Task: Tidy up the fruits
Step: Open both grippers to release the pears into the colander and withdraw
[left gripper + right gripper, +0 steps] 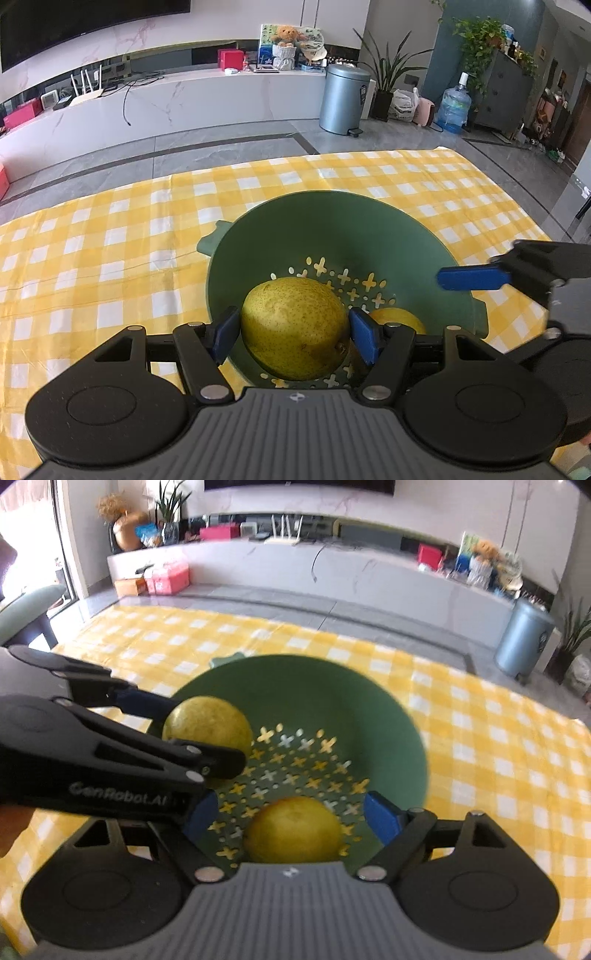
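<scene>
A green colander point(417, 236) point(384, 709) stands on the yellow checked tablecloth. My left gripper point(293, 330) is shut on a yellow-green pear point(293, 328) and holds it inside the colander; the pear also shows in the right wrist view point(207, 720). A second yellow fruit point(293, 829) lies on the colander's perforated bottom, partly seen in the left wrist view point(399, 319). My right gripper point(290, 818) is open with its fingers apart on either side of that fruit, not touching it. Its blue pad point(472, 277) shows over the colander's right rim.
The tablecloth point(110, 251) covers the table, with its far edge toward a grey tiled floor. A grey bin point(343, 98), a water bottle point(453, 109) and a long white cabinet point(184, 99) stand beyond the table.
</scene>
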Demonstrator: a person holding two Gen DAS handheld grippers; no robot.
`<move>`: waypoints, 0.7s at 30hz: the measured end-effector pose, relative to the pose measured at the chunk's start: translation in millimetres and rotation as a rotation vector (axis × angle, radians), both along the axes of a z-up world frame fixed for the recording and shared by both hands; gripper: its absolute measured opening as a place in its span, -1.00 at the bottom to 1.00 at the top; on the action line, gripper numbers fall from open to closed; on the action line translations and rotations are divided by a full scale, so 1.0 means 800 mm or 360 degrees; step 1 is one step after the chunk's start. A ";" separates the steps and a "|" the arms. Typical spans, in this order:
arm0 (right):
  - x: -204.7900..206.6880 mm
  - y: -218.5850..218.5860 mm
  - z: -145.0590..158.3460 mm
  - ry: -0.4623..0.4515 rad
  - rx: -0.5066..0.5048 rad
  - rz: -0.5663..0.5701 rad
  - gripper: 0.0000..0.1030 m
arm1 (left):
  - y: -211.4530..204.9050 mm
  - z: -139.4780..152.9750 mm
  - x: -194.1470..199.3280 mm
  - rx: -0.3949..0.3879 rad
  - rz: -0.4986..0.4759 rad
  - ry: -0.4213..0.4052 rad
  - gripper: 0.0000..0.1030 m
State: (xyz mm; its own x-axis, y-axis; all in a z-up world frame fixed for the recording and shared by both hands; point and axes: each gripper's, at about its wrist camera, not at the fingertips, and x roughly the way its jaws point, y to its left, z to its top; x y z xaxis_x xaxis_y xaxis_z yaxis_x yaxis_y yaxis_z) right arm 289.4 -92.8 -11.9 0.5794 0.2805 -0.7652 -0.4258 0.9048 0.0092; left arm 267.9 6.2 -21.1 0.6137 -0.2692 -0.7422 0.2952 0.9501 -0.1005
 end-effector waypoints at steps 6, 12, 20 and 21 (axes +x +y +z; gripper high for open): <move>-0.032 -0.014 0.012 -0.0241 -0.0172 -0.0040 0.62 | -0.016 -0.008 -0.009 0.0155 -0.0083 -0.0054 0.43; -0.031 -0.045 0.019 -0.0285 -0.0071 -0.0268 0.62 | -0.028 -0.016 -0.015 0.0261 -0.0148 -0.0066 0.43; -0.021 -0.070 -0.002 -0.0204 0.0080 -0.0464 0.62 | -0.030 -0.021 -0.022 0.0290 -0.0177 -0.0097 0.48; -0.022 -0.071 -0.003 -0.0209 0.0082 -0.0476 0.62 | -0.030 -0.021 -0.023 0.0291 -0.0175 -0.0110 0.48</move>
